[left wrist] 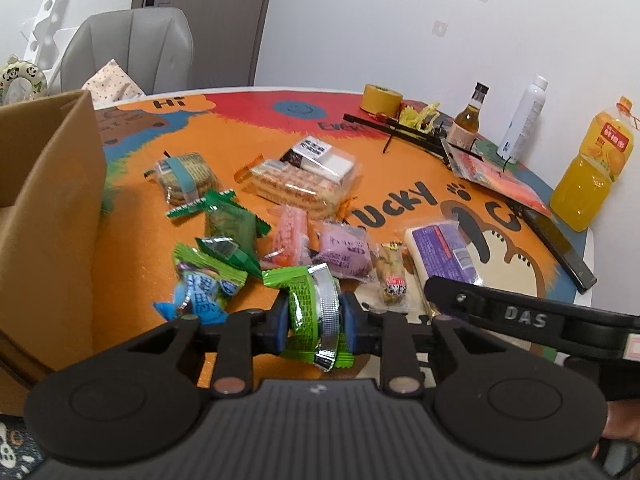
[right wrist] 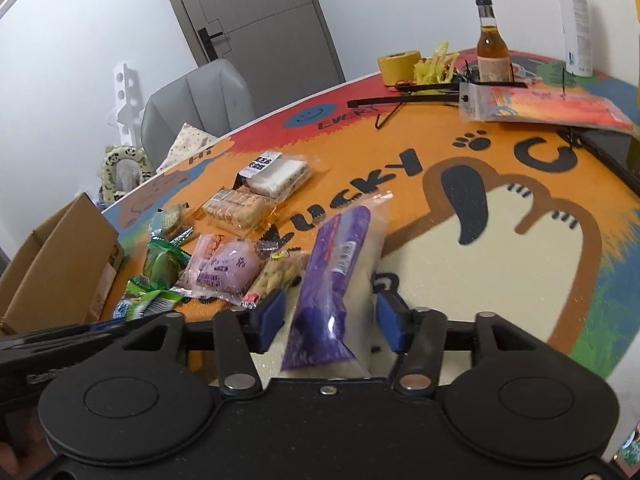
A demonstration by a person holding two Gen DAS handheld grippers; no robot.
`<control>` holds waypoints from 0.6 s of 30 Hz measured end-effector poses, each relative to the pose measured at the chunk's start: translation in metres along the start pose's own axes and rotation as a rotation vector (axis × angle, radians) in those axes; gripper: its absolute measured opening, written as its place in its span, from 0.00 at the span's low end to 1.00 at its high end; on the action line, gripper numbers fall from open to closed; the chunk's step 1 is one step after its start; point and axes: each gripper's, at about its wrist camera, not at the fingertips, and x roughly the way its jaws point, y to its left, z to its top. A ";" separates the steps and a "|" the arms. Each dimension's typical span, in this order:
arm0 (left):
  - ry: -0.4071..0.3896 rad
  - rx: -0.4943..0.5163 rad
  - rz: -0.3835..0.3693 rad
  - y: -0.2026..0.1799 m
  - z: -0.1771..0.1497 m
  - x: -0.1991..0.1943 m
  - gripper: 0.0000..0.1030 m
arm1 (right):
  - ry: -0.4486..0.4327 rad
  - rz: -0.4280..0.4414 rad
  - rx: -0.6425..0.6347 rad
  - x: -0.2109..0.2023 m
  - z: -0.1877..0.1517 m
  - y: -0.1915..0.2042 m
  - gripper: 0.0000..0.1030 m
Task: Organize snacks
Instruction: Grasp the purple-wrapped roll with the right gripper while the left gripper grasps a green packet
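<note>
Several wrapped snacks lie on the orange table mat. My left gripper is shut on a light green snack packet, held just above the mat. My right gripper is open, its blue pads on either side of a purple and white packet without touching it; this packet also shows in the left wrist view. A pink-purple bun packet, green packets, a blue packet and a cracker pack lie nearby.
An open cardboard box stands at the left of the table. At the far side are a yellow tape roll, a brown bottle, a white bottle, an orange juice bottle and a red booklet. A grey chair stands behind.
</note>
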 end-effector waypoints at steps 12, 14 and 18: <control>-0.047 -0.027 0.006 0.008 0.005 -0.019 0.25 | -0.027 -0.054 -0.088 -0.002 -0.002 0.019 0.28; -0.061 -0.030 0.007 0.010 0.006 -0.025 0.25 | -0.036 -0.042 -0.086 -0.006 -0.001 0.023 0.28; -0.092 -0.035 0.006 0.014 0.009 -0.038 0.25 | -0.060 -0.028 -0.091 -0.015 0.003 0.031 0.28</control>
